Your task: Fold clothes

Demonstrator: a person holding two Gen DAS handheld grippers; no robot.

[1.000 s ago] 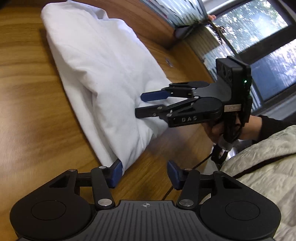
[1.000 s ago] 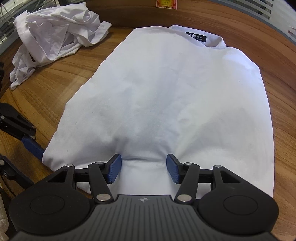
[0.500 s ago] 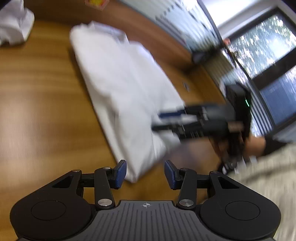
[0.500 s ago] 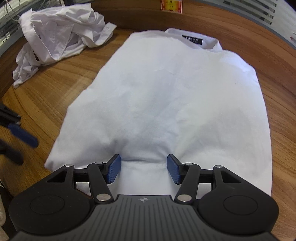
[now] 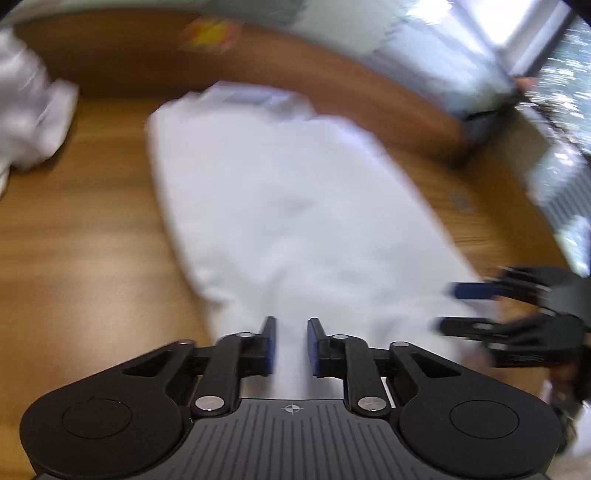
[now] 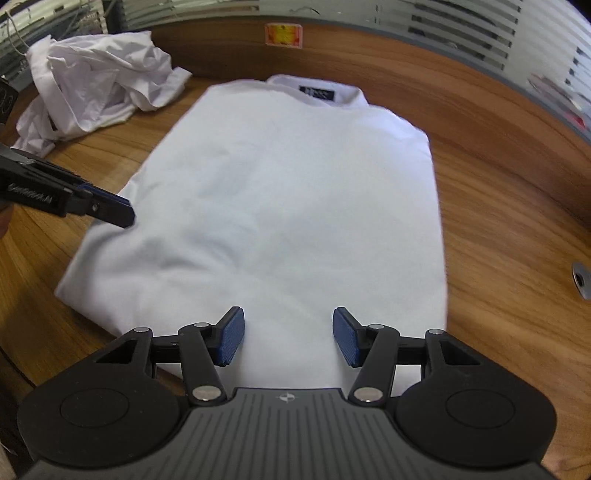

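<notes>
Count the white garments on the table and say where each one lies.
2. The folded shirt lies flat mid-table, collar toward the far edge. The crumpled garment is heaped at the far left and may hide more pieces.

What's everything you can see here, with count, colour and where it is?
folded shirt: one, white, flat mid-table, collar at the far end
crumpled shirts: a pile, count unclear, white, far left of the table
table: one, brown wood, under everything
sticker: one, red and yellow, on the table's far raised edge
blinds: grey, behind the table
left gripper: one, black with blue fingers, just closed, at the shirt's near left corner; whether it pinches cloth is unclear
right gripper: one, black with blue fingers, open over the shirt's near hem
</notes>
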